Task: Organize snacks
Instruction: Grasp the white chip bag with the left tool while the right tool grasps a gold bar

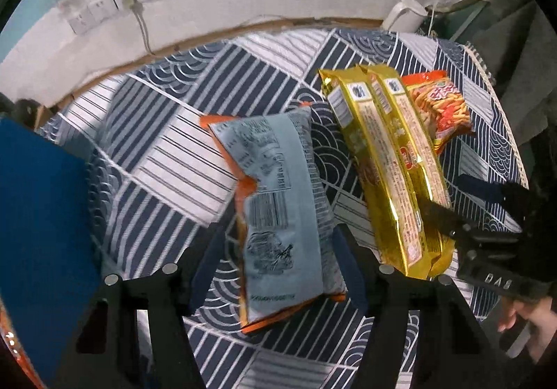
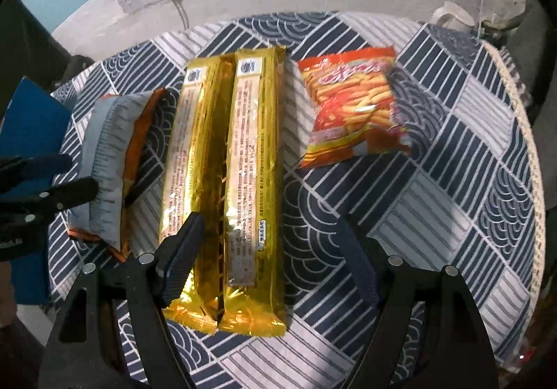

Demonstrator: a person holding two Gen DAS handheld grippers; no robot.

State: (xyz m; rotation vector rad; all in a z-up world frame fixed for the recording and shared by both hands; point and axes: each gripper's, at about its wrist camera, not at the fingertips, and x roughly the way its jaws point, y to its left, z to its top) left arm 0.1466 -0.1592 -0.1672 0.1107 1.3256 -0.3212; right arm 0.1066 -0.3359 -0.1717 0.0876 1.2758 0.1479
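patterned tablecloth; left tool open astride grey snack bag

Dim indoor light, glare on gold wrappers (slight blur), fisheye-warped, dark-vignetted edges

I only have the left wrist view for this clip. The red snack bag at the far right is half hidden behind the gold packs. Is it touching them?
Observer: No. In the right wrist view the red snack bag lies apart from the two gold packs, with tablecloth showing between.
Operator: Where is the right gripper relative to those packs?
Observer: The right gripper is open; its left finger is over the left gold pack's near end, its right finger over bare cloth.
Operator: And the grey bag?
Observer: The grey bag has an orange side panel facing the gold packs, which your view barely shows.
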